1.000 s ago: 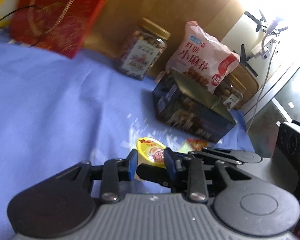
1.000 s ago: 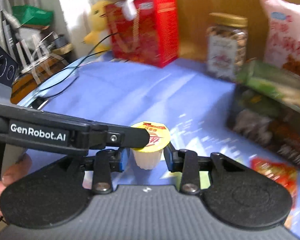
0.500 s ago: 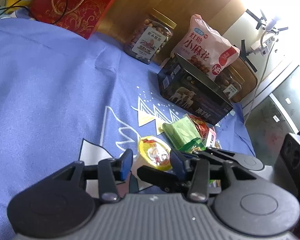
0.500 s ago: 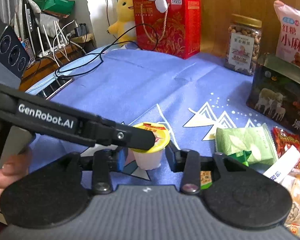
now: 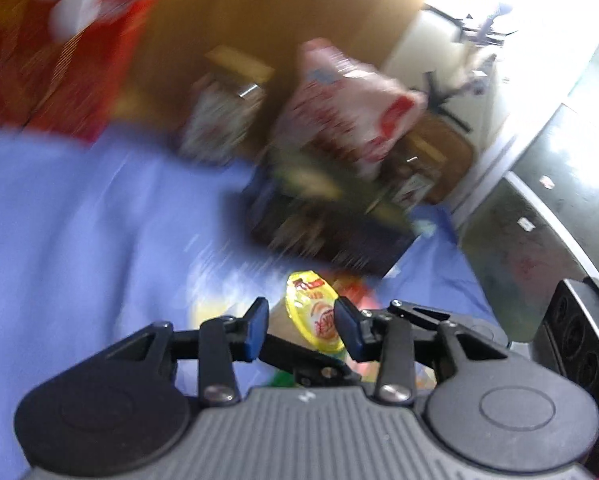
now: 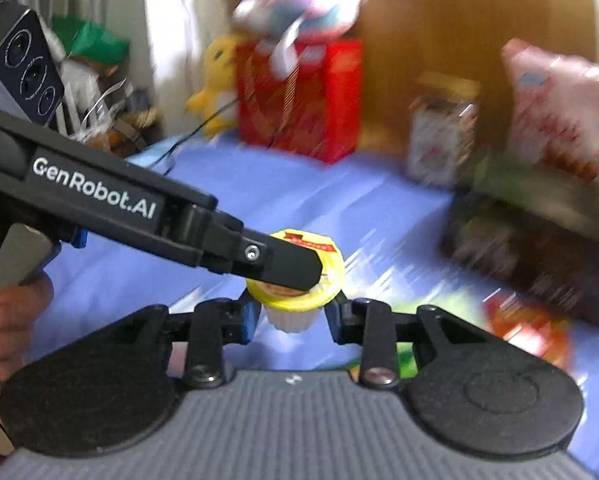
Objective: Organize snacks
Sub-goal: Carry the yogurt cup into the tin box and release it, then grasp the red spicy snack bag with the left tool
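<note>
Closing on the yellow-lidded jelly cup (image 6: 295, 280), the right gripper (image 6: 293, 316) and left gripper (image 5: 301, 330) carry it above the blue cloth (image 6: 283, 196); placement is judged next.

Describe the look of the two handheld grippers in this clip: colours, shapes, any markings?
Both are matte black linkage grippers on a ribbed grey body with two round black discs. The left gripper and the right gripper each have blue finger pads. Seen from the right wrist, the left one's arm carries white "GenRobot.AI" lettering and a grey camera block with three lenses. No sleeve is visible.
</note>
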`<action>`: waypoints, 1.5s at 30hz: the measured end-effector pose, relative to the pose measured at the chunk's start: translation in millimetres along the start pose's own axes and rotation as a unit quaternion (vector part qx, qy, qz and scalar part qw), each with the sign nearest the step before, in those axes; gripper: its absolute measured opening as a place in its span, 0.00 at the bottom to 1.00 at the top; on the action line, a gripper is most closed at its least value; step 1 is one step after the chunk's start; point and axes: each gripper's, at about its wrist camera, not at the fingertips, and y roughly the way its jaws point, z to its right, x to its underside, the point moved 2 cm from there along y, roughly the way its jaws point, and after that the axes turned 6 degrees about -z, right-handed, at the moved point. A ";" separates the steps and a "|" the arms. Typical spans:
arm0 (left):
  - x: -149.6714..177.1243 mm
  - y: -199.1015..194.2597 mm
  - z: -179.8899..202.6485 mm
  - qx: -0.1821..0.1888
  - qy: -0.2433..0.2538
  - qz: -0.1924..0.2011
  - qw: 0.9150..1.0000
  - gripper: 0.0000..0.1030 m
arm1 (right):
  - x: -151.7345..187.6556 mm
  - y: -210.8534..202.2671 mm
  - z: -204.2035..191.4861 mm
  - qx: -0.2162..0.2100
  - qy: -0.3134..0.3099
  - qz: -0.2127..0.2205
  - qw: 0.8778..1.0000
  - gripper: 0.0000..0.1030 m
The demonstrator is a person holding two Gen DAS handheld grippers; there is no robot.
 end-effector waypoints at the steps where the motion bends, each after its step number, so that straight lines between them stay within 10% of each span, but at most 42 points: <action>1: -12.4 6.7 10.2 0.007 0.014 0.004 1.000 0.35 | -8.3 -6.8 11.4 0.014 0.002 0.012 1.000 0.36; 9: -95.5 112.0 65.7 0.084 0.047 -0.022 0.995 0.35 | -44.8 -28.8 125.6 0.128 0.039 0.042 0.990 0.36; 20: -102.5 193.6 70.7 0.048 0.048 -0.069 0.995 0.61 | -23.0 -3.8 205.1 0.184 0.095 -0.007 0.978 0.45; 29: -68.3 118.5 48.8 0.069 0.079 -0.052 0.993 0.71 | 9.0 -67.8 205.8 0.125 0.173 0.062 0.975 0.45; 37: -40.2 144.8 7.9 0.051 0.001 -0.141 0.989 0.71 | 78.3 -41.0 224.3 -0.012 0.355 -0.039 0.934 0.37; 45: -30.3 165.3 1.6 0.076 -0.026 -0.154 0.985 0.72 | 71.7 -25.9 221.3 -0.067 0.389 -0.040 0.918 0.37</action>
